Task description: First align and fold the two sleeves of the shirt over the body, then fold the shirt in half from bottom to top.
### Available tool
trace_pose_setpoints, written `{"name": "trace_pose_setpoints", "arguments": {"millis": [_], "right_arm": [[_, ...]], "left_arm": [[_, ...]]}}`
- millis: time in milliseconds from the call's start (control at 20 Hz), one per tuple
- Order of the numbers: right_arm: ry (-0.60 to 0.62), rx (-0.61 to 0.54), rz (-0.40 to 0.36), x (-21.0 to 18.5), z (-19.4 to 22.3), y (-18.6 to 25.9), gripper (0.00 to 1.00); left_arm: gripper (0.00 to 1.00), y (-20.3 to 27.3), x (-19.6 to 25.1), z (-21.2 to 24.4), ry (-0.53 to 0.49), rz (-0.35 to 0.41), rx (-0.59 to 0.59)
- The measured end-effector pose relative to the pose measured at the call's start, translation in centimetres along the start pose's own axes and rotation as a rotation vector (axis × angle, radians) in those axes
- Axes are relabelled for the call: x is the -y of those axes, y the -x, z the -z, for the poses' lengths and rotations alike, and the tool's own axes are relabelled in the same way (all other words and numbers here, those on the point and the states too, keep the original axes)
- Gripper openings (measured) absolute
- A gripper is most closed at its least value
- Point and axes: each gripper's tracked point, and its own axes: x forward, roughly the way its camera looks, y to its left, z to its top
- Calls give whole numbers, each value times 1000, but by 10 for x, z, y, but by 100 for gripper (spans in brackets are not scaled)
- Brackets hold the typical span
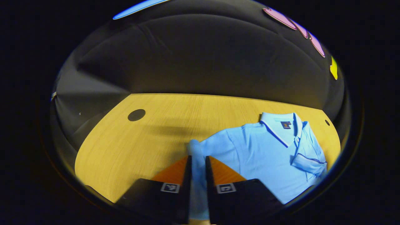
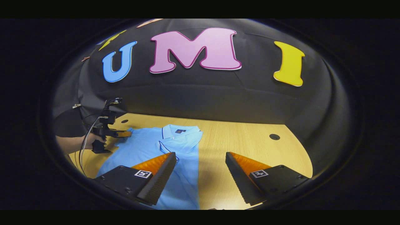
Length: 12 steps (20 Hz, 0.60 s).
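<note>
Two fingers of the left gripper [image 1: 197, 190] pinch the shirt's left sleeve [image 1: 196, 156] right between their tips, cloth bunched up in the gap; judging by that, the step in hand is carrying this sleeve over the body, best done low and level so its edge lands square. Just beyond lies the one shirt [image 1: 265, 150], collar [image 1: 279, 126] farthest, on one table [image 1: 131, 147]. One sleeve already lies folded over the body. Spread wide and empty, the right gripper [image 2: 200, 175] hovers over the shirt's edge
</note>
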Motion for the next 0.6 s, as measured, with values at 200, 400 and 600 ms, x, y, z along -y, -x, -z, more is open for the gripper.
{"name": "trace_pose_setpoints", "arguments": {"millis": [200, 400, 600], "right_arm": [[-26, -26, 6, 8, 15, 3, 99], [-28, -29, 14, 16, 21, 7, 99], [-38, -28, 18, 20, 21, 10, 99]], "left_arm": [[7, 2, 4, -3, 5, -9, 6], [6, 18, 19, -22, -10, -1, 45], [6, 46, 65, -56, -28, 85, 102]]}}
